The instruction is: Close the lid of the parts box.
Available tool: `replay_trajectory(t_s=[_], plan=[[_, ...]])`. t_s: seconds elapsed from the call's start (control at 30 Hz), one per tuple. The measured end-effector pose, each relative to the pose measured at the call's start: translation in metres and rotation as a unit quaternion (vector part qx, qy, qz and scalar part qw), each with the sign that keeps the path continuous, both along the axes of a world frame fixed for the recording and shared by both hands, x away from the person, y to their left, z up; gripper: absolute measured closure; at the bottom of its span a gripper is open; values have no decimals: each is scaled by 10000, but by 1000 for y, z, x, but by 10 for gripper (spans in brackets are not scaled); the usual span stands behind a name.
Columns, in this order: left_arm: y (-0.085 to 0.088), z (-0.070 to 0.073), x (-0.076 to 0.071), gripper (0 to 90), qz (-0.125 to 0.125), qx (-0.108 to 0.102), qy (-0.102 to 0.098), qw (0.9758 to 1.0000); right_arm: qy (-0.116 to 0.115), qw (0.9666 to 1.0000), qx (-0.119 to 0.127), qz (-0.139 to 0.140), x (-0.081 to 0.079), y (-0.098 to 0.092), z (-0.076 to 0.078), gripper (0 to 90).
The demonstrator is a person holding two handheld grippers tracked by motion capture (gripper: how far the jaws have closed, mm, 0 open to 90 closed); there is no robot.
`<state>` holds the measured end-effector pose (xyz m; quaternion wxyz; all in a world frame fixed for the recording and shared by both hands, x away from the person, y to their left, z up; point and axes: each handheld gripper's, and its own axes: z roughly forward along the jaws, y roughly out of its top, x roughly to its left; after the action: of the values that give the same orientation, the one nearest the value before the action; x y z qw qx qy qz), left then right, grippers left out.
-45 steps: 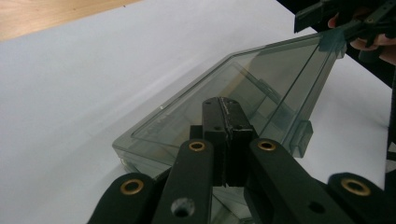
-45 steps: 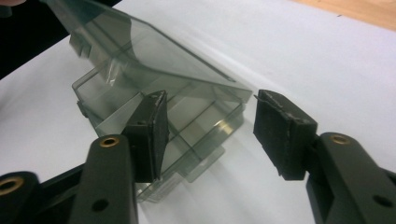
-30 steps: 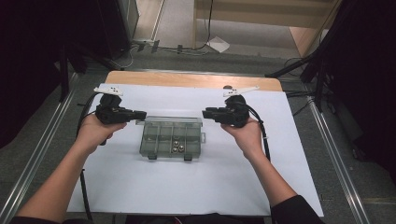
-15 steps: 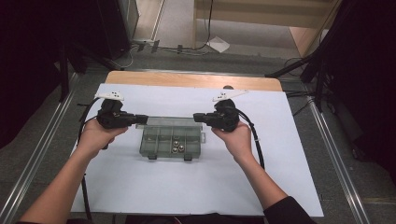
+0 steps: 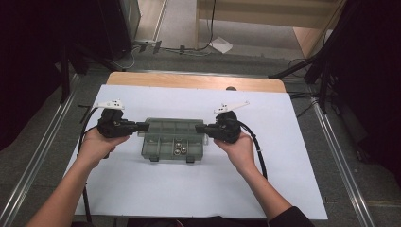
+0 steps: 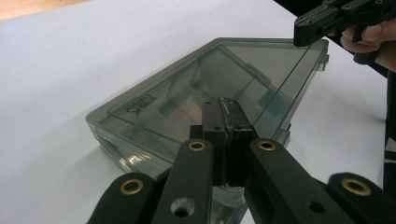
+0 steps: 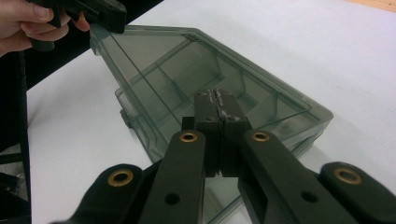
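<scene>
Both grippers are sitting at opposite short ends of a smoky transparent compartment box (image 5: 174, 138) with their jaws pressed together and nothing between them. Left gripper (image 5: 142, 126) is pointing toward 3 o'clock, its tip meeting the box's end at 9 o'clock. Right gripper (image 5: 200, 128) is pointing toward 9 o'clock, its tip meeting the box's end at 3 o'clock. Whether either tip is actually pressing on the plastic cannot be told. In the left gripper view, the closed tips (image 6: 228, 112) are lying over the lid; in the right gripper view, the closed tips (image 7: 217, 108) are doing likewise.

The box is lying flat, lid down, near the centre of a white sheet (image 5: 198, 198) covering the table. Small metal balls (image 5: 179, 147) are sitting in its compartments at 6 o'clock.
</scene>
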<state>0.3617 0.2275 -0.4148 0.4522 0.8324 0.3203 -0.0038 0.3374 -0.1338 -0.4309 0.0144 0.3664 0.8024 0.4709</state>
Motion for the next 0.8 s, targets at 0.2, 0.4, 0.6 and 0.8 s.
replay_trajectory(t_s=[0.2,0.4,0.6,0.8], plan=[[0,-5,-3,900,1,9,17,10000,10,10000,10,11,-3,0,-4,900],[0,-8,-7,900,-34,62,32,10000,7,10000,-27,41,-6,3,-8,900],[3,-11,-11,900,-41,62,25,10000,35,10000,-36,24,-7,2,-10,899],[2,-14,-13,900,-24,147,2,9999,24,10000,-60,7,-10,2,-13,899]])
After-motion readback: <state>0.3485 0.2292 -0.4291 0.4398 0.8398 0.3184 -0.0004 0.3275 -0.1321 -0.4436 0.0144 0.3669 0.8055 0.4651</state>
